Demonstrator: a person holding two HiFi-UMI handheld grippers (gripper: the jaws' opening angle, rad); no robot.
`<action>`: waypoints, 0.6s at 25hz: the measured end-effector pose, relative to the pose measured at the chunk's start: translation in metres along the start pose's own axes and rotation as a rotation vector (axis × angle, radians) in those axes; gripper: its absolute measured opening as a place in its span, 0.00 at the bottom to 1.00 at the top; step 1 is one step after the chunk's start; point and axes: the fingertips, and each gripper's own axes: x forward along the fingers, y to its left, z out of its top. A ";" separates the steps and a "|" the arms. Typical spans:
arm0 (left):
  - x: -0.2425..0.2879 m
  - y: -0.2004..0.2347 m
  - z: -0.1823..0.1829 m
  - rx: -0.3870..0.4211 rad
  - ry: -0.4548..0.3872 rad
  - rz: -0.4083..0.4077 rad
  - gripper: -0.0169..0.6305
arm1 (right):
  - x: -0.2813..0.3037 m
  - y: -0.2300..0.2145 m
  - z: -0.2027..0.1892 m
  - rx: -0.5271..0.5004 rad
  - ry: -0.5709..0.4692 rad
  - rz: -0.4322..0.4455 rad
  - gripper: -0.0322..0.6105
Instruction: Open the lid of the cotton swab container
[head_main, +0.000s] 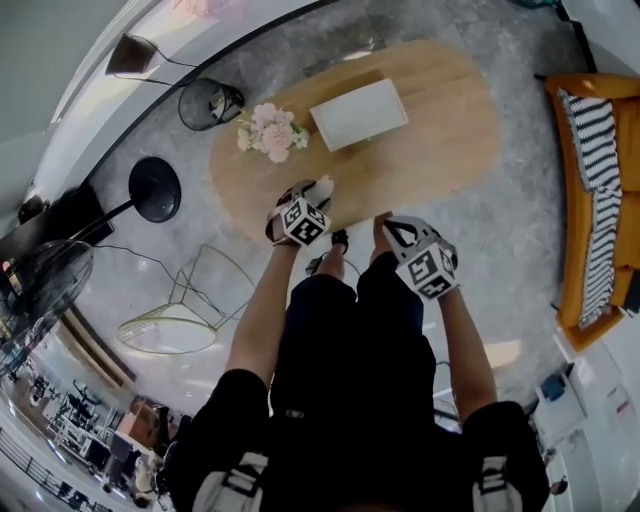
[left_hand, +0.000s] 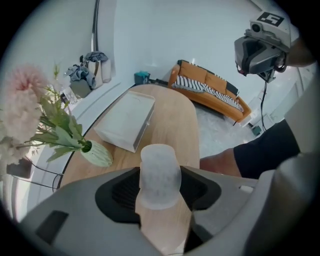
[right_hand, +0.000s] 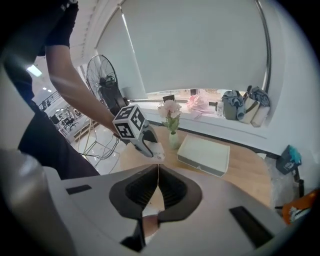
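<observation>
Frosted cylindrical plastic cotton swab container (left_hand: 159, 174) held pinched by left gripper (left_hand: 160, 186); right gripper (right_hand: 157, 176), jaws pressed together, should be spread for lid (left_hand: 159, 154).

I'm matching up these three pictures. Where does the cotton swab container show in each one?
Head view: cotton swab container at the near edge of the table, at the tip of the left gripper.
Left gripper view: bottom centre, between that gripper's fingers.
Right gripper view: centre, small, at the left gripper's tip.
Shared landmark: the white box further along the table.
</observation>
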 end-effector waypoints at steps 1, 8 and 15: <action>-0.010 0.000 -0.002 -0.003 -0.001 -0.003 0.38 | -0.002 0.003 0.005 -0.016 -0.005 -0.003 0.05; -0.071 -0.017 -0.013 0.014 -0.030 0.010 0.38 | -0.014 0.026 0.034 -0.080 -0.018 -0.021 0.05; -0.131 -0.053 -0.020 0.035 -0.080 -0.026 0.38 | -0.022 0.059 0.057 -0.134 -0.031 -0.022 0.05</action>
